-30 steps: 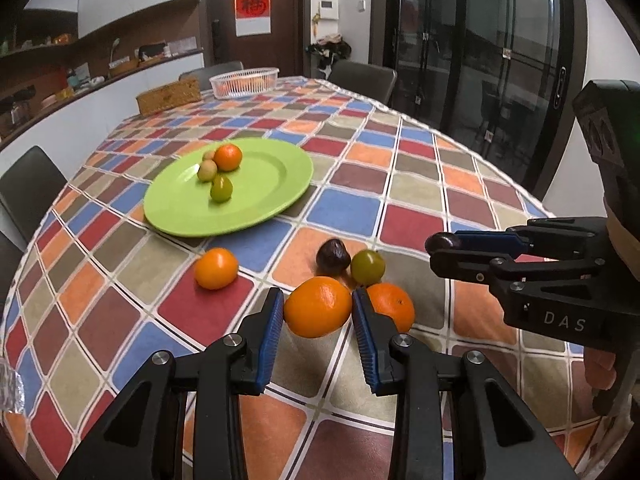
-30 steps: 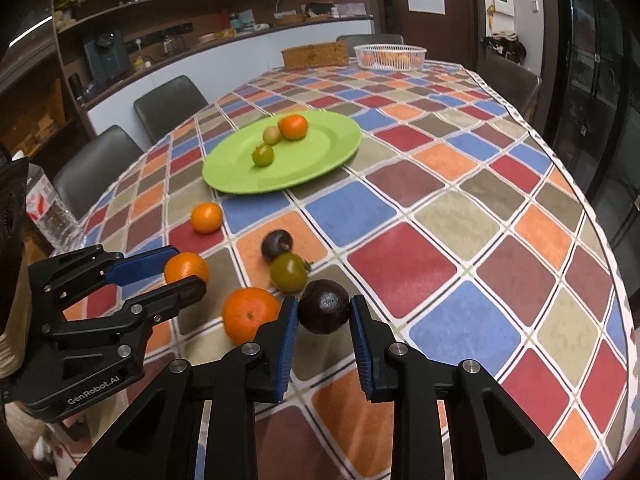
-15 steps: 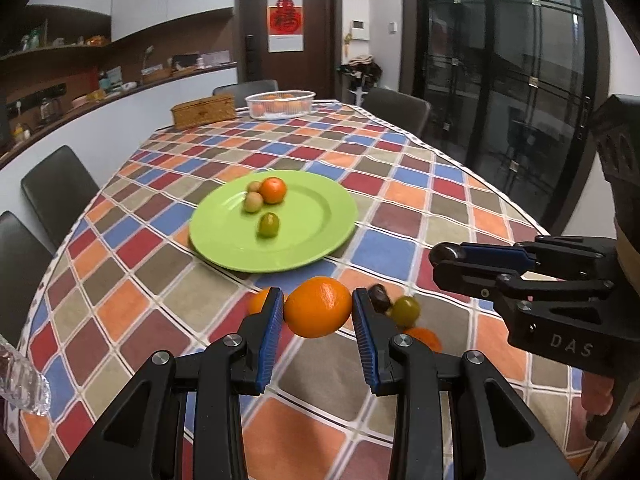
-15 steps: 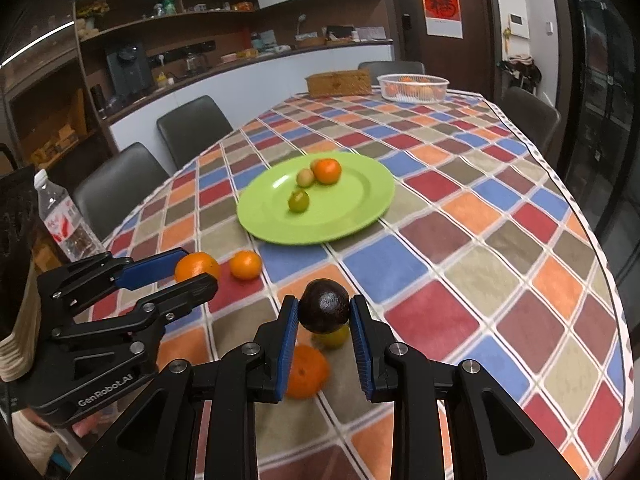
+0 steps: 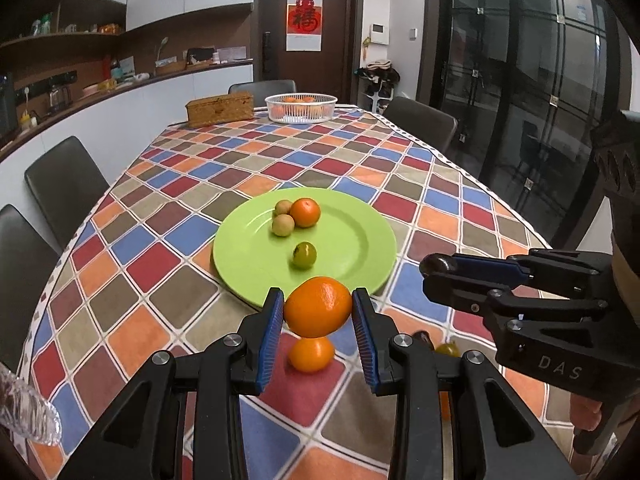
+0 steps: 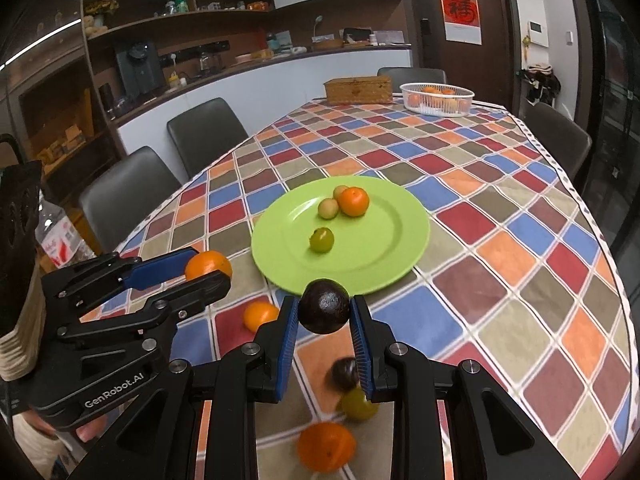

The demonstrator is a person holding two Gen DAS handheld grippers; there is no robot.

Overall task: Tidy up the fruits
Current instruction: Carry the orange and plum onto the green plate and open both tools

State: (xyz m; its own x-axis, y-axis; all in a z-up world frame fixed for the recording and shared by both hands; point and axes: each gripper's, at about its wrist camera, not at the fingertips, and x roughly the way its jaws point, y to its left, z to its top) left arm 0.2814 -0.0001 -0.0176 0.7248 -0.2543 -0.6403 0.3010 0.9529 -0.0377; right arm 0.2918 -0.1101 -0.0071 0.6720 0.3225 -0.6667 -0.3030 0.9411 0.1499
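My left gripper (image 5: 318, 308) is shut on an orange (image 5: 318, 307), held above the table just short of the green plate (image 5: 360, 248). My right gripper (image 6: 324, 312) is shut on a dark round fruit (image 6: 324, 306), also raised before the plate (image 6: 392, 248). The plate carries an orange (image 5: 305, 212), two small tan fruits (image 5: 283, 225) and a green fruit (image 5: 304, 255). On the cloth below lie a small orange (image 5: 311, 355), a dark fruit (image 6: 345, 373), a green fruit (image 6: 357, 404) and another orange (image 6: 326, 446). The left gripper (image 6: 208, 270) shows in the right wrist view, the right gripper (image 5: 434, 270) in the left.
A checked cloth covers the long table (image 5: 192, 248). At the far end stand a white basket (image 5: 301, 108) with fruit and a wicker box (image 5: 220, 109). Dark chairs (image 6: 206, 132) line the sides. A plastic bottle (image 6: 60, 236) stands at the left edge.
Both grippers have risen with their fruits and moved toward the green plate. The loose fruits on the cloth now lie beneath and behind the fingers.
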